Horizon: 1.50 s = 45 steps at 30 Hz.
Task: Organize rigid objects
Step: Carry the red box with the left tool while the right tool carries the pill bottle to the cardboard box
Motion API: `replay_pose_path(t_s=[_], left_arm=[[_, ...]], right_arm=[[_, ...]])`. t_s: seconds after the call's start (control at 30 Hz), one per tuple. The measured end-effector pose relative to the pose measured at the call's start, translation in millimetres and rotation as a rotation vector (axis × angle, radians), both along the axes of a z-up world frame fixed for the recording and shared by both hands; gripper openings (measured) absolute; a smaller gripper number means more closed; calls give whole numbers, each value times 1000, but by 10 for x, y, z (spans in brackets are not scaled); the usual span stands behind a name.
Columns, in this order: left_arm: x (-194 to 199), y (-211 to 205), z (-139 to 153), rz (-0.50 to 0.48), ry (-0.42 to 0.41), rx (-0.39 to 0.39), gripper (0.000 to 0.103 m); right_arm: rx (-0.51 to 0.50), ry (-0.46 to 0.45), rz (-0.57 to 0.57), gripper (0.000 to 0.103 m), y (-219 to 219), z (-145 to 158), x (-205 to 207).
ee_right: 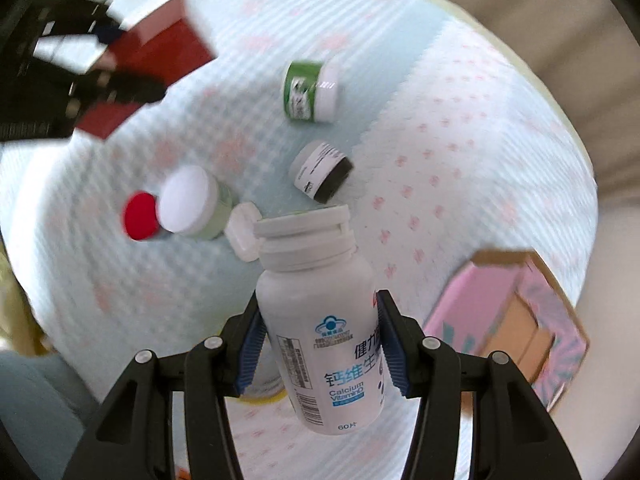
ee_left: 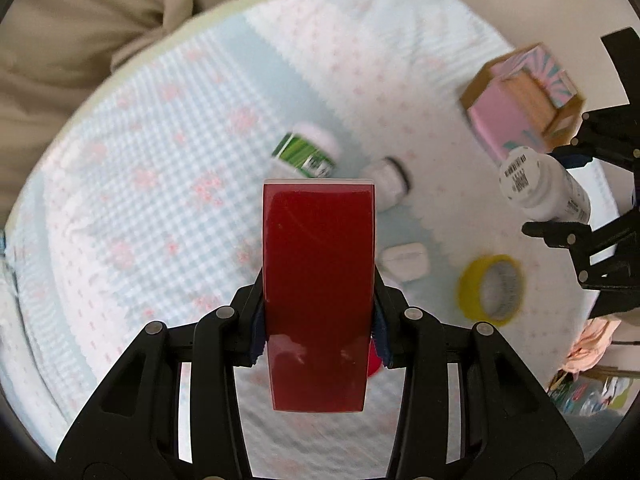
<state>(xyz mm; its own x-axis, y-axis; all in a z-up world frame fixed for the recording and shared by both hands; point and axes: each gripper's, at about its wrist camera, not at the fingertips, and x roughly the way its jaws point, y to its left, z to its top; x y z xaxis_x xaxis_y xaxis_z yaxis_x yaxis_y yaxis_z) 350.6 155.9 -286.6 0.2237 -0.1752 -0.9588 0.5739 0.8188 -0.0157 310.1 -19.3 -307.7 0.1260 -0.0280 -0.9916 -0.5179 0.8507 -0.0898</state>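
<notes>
My left gripper is shut on a dark red box and holds it above the patterned cloth; the box also shows in the right wrist view. My right gripper is shut on a white calcium bottle, also seen at the right of the left wrist view. On the cloth lie a green-labelled jar, a small white jar with a black lid, a white-lidded jar, a red-capped item and a small white case.
An open pink cardboard box stands at the cloth's right edge, also in the left wrist view. A yellow tape roll lies near it. Beige cushions lie beyond the cloth.
</notes>
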Motion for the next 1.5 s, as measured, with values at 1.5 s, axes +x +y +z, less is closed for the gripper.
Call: replay_pose_path(t_s=[1.5], left_arm=[[73,-4750,-4,132,142,-147,38]], right_arm=[[224,47,-476,49,-4349,261,314]])
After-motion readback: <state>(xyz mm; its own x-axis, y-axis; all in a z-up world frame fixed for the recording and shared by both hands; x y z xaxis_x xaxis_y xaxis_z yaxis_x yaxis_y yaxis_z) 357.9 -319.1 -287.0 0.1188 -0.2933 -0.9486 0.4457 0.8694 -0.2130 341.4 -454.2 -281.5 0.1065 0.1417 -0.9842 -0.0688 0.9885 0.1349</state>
